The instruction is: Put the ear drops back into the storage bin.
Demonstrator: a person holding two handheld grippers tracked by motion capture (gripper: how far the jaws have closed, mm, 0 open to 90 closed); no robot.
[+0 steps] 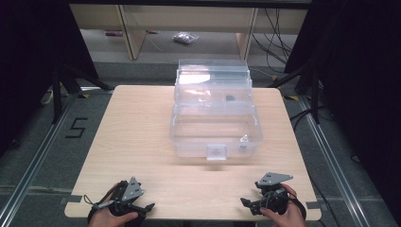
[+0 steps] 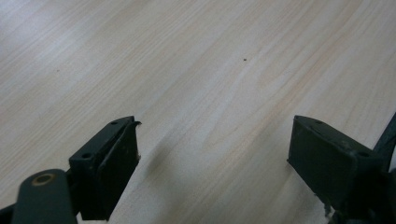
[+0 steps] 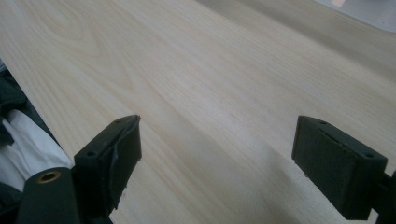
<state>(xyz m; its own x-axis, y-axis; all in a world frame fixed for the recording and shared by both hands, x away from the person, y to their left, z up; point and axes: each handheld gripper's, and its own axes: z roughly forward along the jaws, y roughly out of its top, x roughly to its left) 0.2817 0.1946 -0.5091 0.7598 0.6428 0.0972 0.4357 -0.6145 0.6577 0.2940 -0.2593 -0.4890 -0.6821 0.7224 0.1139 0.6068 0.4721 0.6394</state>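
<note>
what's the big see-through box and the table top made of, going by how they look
The box looks like clear, glossy plastic: you see the table through its walls, and its open lid catches a bright glare. The table looks like pale wood or, more likely, a wood-grain laminate with a smooth matte finish: long streaked grain lines run under the left gripper and the right gripper, with only soft sheen.

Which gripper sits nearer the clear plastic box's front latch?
Right, by a little. The right gripper rests at the table's near edge, just right of the latch; the left gripper lies at the same edge, farther off to its left.
</note>
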